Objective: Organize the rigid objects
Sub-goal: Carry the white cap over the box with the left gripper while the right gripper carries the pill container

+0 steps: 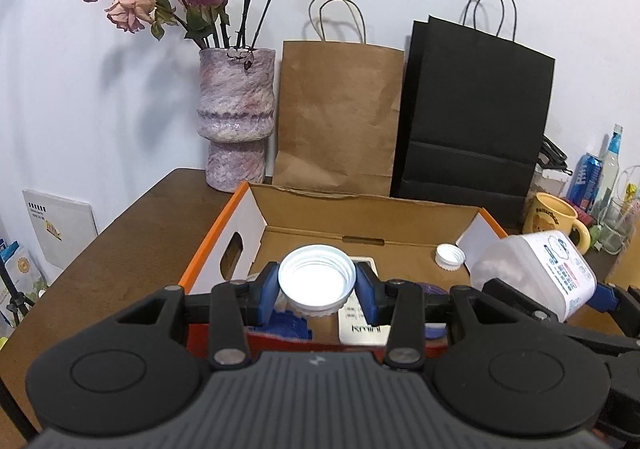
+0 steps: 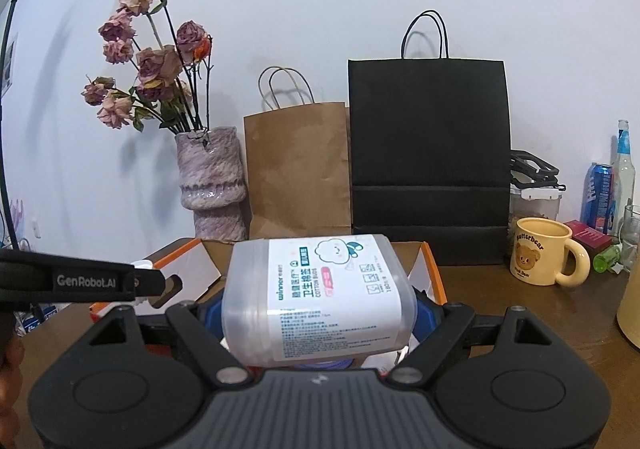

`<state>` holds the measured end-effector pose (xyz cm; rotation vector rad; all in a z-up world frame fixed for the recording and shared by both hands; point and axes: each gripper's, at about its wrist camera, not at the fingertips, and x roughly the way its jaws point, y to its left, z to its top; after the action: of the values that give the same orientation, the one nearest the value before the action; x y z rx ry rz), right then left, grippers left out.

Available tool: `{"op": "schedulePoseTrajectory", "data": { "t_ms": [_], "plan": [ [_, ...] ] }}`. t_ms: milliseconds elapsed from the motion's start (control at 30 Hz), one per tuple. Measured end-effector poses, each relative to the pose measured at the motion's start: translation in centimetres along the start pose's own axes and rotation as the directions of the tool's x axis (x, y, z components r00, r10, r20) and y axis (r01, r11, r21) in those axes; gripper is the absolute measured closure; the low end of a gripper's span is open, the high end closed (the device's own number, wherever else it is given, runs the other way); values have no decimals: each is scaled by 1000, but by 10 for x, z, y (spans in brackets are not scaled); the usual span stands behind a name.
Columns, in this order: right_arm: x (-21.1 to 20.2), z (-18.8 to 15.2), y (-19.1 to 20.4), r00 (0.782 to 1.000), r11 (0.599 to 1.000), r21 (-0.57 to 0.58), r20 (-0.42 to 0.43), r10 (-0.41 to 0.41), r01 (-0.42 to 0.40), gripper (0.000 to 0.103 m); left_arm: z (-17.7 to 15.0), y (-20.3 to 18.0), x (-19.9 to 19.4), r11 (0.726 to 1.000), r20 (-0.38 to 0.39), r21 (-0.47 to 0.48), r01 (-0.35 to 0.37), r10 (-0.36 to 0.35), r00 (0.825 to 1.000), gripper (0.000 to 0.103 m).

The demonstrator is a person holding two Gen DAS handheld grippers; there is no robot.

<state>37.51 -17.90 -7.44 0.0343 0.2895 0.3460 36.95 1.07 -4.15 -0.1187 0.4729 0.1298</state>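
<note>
A white lid (image 1: pixel 317 281), open side toward the camera, sits pinched between the left gripper (image 1: pixel 318 289) jaws above the cardboard box (image 1: pixel 256 217). Just beside it, the right gripper (image 2: pixel 318 313) clamps a cotton-swab tub (image 2: pixel 316 297) lying on its side over the same box. The step looks like capping or packing; next, lid and tub mouth likely need lining up.

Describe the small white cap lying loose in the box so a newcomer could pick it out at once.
Find the orange-edged cardboard box in front of the paper bags. On its floor near the right wall lies the small white cap, open side up. It is smaller than the white lid clamped in the left gripper.
</note>
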Motion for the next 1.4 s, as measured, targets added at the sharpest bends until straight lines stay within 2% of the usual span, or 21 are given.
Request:
{"op": "schedulePoseTrajectory", "data": {
  "t_ms": [800,1333,1400],
  "plan": [
    [62,10,-6,1000,999,-33,-13,13,-13,19,18,1,61,999,-20,18,-36,36,999,61],
    [94,7,-7,997,998,-64,-76,10,-15,19,20,5,93,997,-51,58,-53,56,997,61],
    [96,7,-8,996,998,-59,-90,17,-22,19,19,4,94,996,-55,67,-54,58,997,54]
  ]
}}
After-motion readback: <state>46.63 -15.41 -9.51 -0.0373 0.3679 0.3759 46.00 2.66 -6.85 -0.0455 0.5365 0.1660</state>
